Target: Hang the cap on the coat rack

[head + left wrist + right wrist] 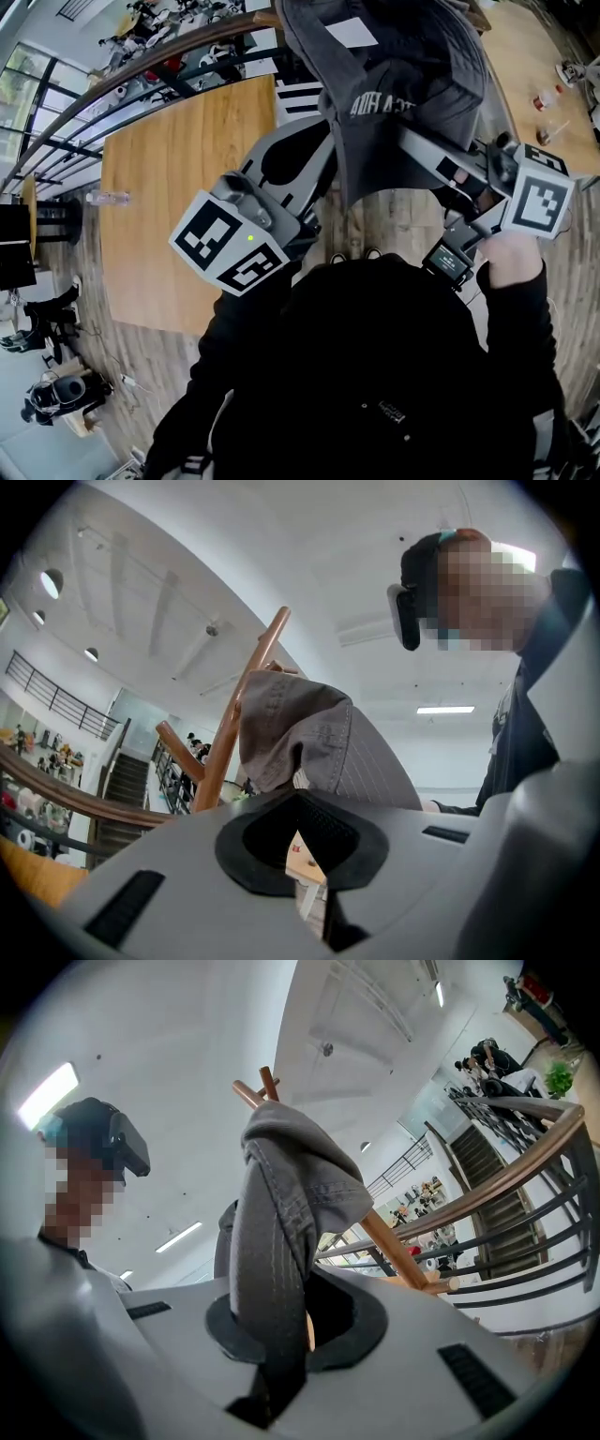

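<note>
A dark grey cap [394, 84] hangs at the top centre of the head view, held up between both grippers. My right gripper [417, 142] reaches in from the right and is shut on it. In the right gripper view the cap's band [272, 1241] runs down between the closed jaws of that gripper [281, 1283]. My left gripper [323, 141] comes in from the lower left; its jaws [300, 799] are closed, with the cap's edge [300, 738] at their tips. The wooden coat rack pole [239, 700] rises just behind the cap, with a peg [178, 744] to the left. The pole [398, 1241] also shows behind the cap.
A wooden table [178, 187] with a water bottle [111, 198] lies below at left. A second table [530, 56] at right carries small bottles [544, 98]. A curved wooden railing [141, 66] and a staircase [497, 1194] stand beyond the rack.
</note>
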Motion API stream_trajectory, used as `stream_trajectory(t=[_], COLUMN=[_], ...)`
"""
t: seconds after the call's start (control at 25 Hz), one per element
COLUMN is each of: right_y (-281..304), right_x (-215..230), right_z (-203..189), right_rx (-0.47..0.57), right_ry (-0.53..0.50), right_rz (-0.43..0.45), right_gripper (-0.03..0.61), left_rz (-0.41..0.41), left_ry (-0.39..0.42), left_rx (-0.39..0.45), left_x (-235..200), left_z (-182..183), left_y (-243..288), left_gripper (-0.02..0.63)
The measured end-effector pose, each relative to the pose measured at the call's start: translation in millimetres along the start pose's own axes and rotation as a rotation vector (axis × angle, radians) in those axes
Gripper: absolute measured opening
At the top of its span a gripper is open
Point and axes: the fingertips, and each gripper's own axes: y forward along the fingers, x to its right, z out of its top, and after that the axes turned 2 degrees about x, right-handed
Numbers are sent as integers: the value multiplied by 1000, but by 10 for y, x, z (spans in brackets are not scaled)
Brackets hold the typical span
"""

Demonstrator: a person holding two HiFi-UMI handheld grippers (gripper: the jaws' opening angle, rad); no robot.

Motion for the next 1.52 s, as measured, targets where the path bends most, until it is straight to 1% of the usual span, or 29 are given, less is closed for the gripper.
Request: stream_trajectory(t=[0.2,0.4,0.6,0.68,0.8,0.92,1.08,1.2,1.32,1.4,1.52], right_y=[39,54,149,134,105,169,131,151,186,131,76], right_x=[-32,-39,-134,-144,-13,73,216,238,237,304,363], right_z=[60,60,208,122,-50,-89,-192,-205,-279,-298,-280], right_rx=[3,4,-9,-15,-14,-26,-28,-31,-45,-55,-83], right_ry=[-29,-13,-43,-47,-3,12,19,21,25,14,-37], right_rz=[16,17,14,8,14,8,5,0,-21,-36,-58], right_gripper=[50,51,49,50,51,49,50,51,51,51,51], left_rz=[-2,2,7,9,15,22,29,37,46,53,62], left_ry=[-10,0,4,1,-5,-10,-11,-16,-38,-41,-29], left_rx=[6,10,25,19,-2,-10,-20,-26,-39,-48,-49], left_x=[-11,-29,-82,-57,-85,-186,-208,-233,-252,-247,-247], left_z=[17,36,218,158,-40,-91,-261,-273,-310,-360,-338], left_y=[-5,6,13,-33,-32,-27,-11,-24,-121,-93,-59], left_gripper=[3,3,3,3,3,3,3,3,3,3,3])
